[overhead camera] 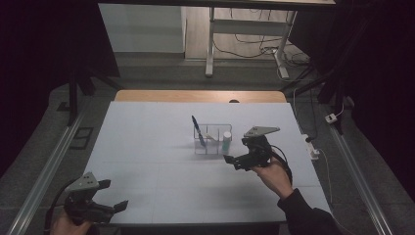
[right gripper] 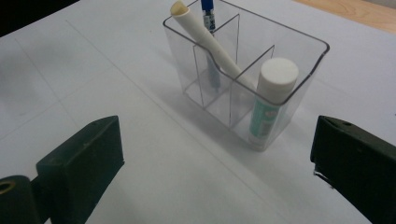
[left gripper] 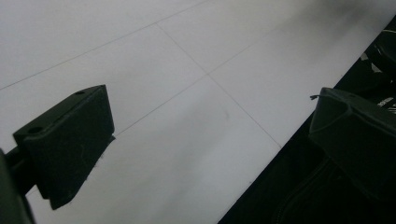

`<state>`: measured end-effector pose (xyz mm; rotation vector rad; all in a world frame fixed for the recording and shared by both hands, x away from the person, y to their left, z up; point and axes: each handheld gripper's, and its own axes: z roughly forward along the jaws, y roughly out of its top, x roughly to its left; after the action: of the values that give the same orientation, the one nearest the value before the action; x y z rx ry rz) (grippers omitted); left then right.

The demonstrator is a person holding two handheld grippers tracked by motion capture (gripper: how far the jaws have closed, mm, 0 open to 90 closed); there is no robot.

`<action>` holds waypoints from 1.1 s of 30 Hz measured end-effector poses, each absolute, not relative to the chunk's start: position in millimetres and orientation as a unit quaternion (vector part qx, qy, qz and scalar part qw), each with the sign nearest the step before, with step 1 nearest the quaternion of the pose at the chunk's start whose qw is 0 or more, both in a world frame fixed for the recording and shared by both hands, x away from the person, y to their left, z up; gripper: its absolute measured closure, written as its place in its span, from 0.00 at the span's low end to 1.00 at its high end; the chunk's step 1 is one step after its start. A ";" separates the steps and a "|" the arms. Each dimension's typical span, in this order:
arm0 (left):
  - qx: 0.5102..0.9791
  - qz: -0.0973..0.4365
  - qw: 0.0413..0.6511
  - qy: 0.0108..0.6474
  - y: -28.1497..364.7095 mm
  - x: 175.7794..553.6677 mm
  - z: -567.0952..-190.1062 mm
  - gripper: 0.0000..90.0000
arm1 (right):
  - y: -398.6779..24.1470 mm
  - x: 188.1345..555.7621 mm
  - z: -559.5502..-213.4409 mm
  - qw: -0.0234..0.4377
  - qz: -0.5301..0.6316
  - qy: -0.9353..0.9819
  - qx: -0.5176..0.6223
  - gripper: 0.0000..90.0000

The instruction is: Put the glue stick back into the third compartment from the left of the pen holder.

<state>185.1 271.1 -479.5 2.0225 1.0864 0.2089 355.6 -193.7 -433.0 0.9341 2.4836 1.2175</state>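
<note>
A clear plastic organiser (overhead camera: pixel 211 128) (right gripper: pixel 306 70) with dividers stands upright on the white table (overhead camera: pixel 147 147), right of centre. In it are a blue pen (overhead camera: pixel 196 128) (right gripper: pixel 207 10), a leaning white stick (overhead camera: pixel 209 136) (right gripper: pixel 210 44) and a white-capped glue stick (overhead camera: pixel 226 141) (right gripper: pixel 273 100) in its right end compartment. My right gripper (overhead camera: pixel 234 161) (right gripper: pixel 217 140) is open just in front of the organiser, pointing at it, with nothing between its jaws. My left gripper (overhead camera: pixel 113 195) (left gripper: pixel 210 112) is open and empty over the table's front left corner.
The table's front edge (left gripper: pixel 261 158) runs close under the left gripper. A wooden strip (overhead camera: pixel 195 95) borders the table's far side. Off the right edge lie a power strip (overhead camera: pixel 312 147) and cables on the floor. A desk frame (overhead camera: pixel 244 29) stands far behind.
</note>
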 end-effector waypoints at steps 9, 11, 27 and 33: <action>0.802 0.084 0.405 0.431 270.6 185.2 -479.4 0.00 | -216.0 334.5 -433.9 0.112 0.413 0.844 0.324 0.02; 0.802 0.085 0.405 0.431 270.5 185.1 -479.4 0.00 | -221.2 329.6 -434.8 0.114 0.408 0.845 0.325 0.02; 0.802 0.086 0.402 0.433 270.0 185.2 -479.4 0.00 | -262.2 293.7 -437.7 0.135 0.411 0.830 0.353 0.02; 0.802 0.086 0.402 0.434 270.2 185.2 -479.4 0.00 | -278.7 282.1 -440.7 0.141 0.403 0.824 0.371 0.02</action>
<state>185.2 270.2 -479.4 2.0256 1.0958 0.2185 282.1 -278.7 -440.7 1.0723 2.3797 1.1638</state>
